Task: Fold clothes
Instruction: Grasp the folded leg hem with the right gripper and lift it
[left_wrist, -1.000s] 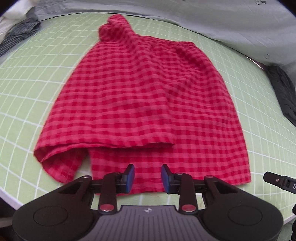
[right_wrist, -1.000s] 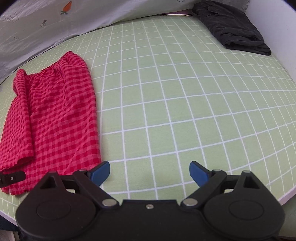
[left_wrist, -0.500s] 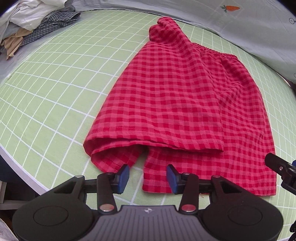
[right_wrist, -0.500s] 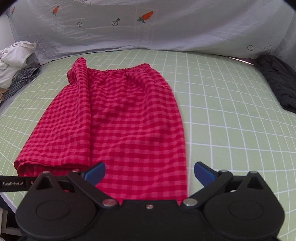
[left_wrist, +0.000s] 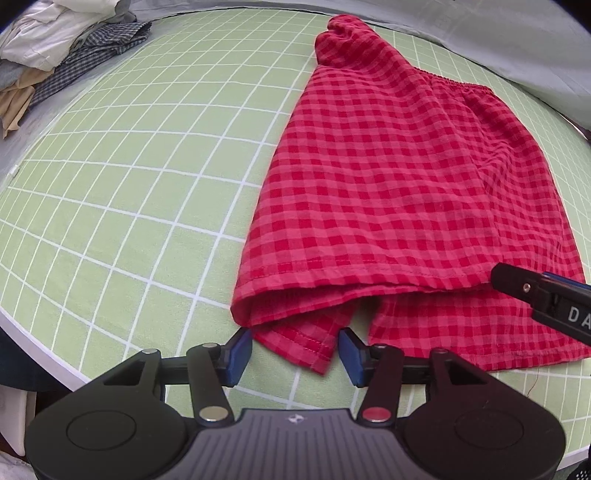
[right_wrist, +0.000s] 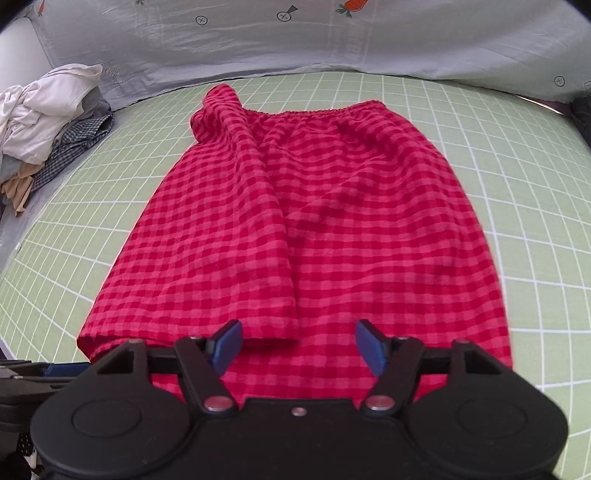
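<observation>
Green gridded counter (left_wrist: 129, 206) carries the red checked shorts (left_wrist: 399, 192), lying flat and folded lengthwise, waistband at the far end near the grey carrot-print sheet (right_wrist: 295, 37). Far left, a heap of clothes (right_wrist: 44, 122) sits well apart. Left tool (left_wrist: 295, 349) hangs low at the near-left hem corner, blue pads spread either side of it. Right tool (right_wrist: 297, 345) is spread wide over the near hem; only the left view shows its tip from the side.

We cannot see the red checked shorts' (right_wrist: 332, 229) near hem in the right wrist view; the right gripper (right_wrist: 298, 341) covers it. The clothes pile (left_wrist: 55, 55) far left is cut off by the edge.
</observation>
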